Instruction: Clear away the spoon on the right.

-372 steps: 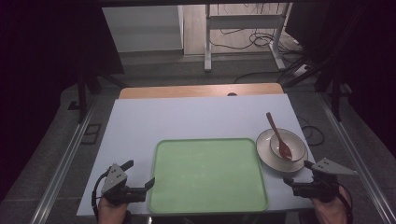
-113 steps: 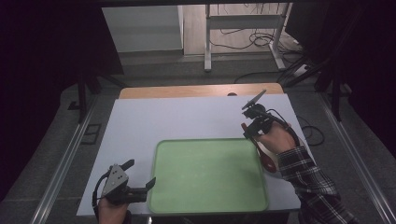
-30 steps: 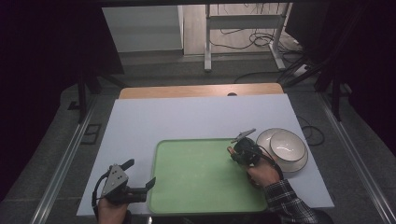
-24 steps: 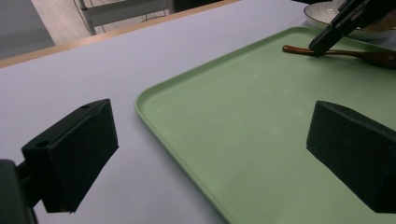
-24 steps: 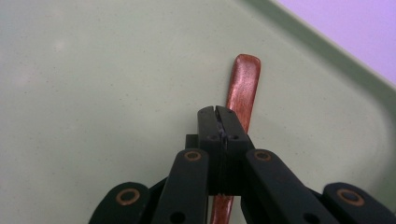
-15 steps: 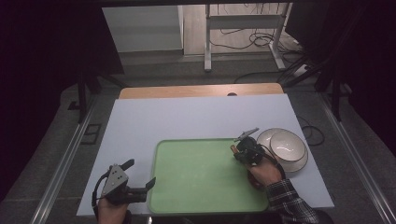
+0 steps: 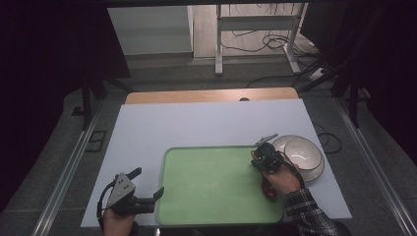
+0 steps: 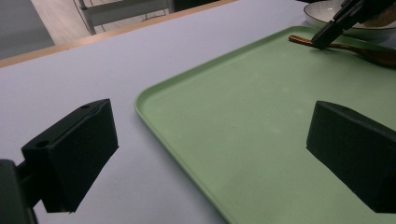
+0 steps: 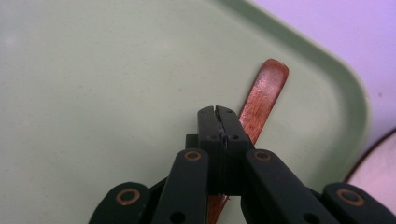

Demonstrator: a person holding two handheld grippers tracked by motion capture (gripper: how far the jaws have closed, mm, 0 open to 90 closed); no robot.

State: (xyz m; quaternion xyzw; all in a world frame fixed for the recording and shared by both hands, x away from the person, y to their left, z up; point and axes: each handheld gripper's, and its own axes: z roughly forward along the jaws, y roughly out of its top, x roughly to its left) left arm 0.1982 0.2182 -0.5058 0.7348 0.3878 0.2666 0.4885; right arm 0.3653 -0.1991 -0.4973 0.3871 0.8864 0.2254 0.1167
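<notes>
The right tongs [image 9: 218, 112] are down at the tray's [image 7: 196, 196] right edge, jaws pinched tight on the handle of the wooden spoon [image 9: 261, 100]. In the left gripper view that spoon [image 8: 373, 53] looks to lie flat on the tray floor, close to the far right corner and just beside the bowl [image 7: 300, 155]. So this reads as the set-down step: spoon moved onto the tray, grip not yet let go.

Next, I'd say, the jaws need to ease apart and lift straight up, so the handle doesn't drag or tip with them. After that the bowl, just off the tray's right edge on the surface [image 7: 196, 123], looks the likely next piece.

The left tongs [image 7: 132, 194] wait at the surface's near left corner, jaws standing wide with nothing between them, just off the tray's left rim.

Materials now: the spoon is reddish-brown wood, a slim flat handle with a rounded tip and a soft sheen. The tray is pale green plastic, matte and faintly speckled, with rounded corners and a low raised lip. The bowl is glossy off-white ceramic with a dark rim line. The surface is smooth and pale, with a wooden strip along its far edge.
</notes>
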